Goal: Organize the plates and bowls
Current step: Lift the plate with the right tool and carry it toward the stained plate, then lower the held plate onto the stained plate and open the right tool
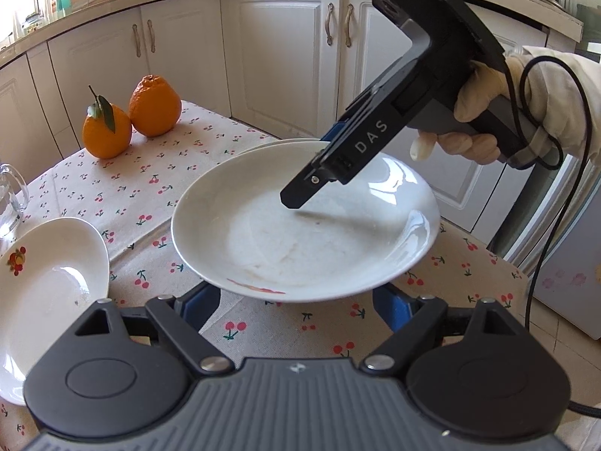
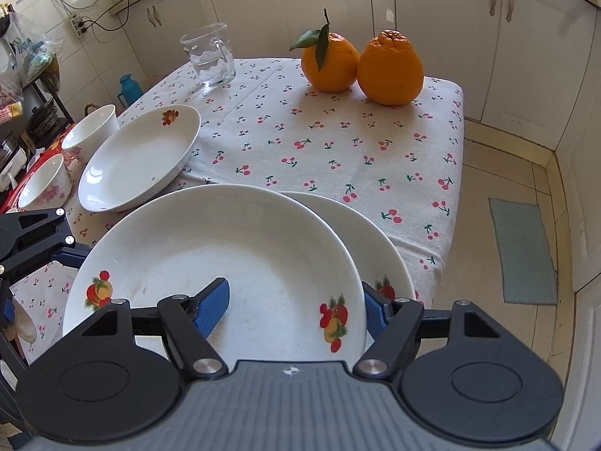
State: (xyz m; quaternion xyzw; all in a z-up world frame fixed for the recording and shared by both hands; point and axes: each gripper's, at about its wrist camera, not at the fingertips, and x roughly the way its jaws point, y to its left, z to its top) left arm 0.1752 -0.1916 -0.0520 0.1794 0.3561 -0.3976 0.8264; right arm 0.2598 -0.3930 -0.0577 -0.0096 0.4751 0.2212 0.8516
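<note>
A white deep plate with fruit prints hangs tilted just above the table. It partly covers a second matching plate. My right gripper straddles its rim, one blue pad pressed inside the plate and the other against the outside, so it is shut on the plate. A gloved hand holds that gripper, which comes in from the upper right in the left wrist view. My left gripper is open, its two blue fingers reaching under the plate's near rim with tablecloth showing between them.
An oval white dish lies left of the plates, with two white bowls beyond it. A glass mug and two oranges stand at the far end of the cherry-print tablecloth. The table drops to floor on the right.
</note>
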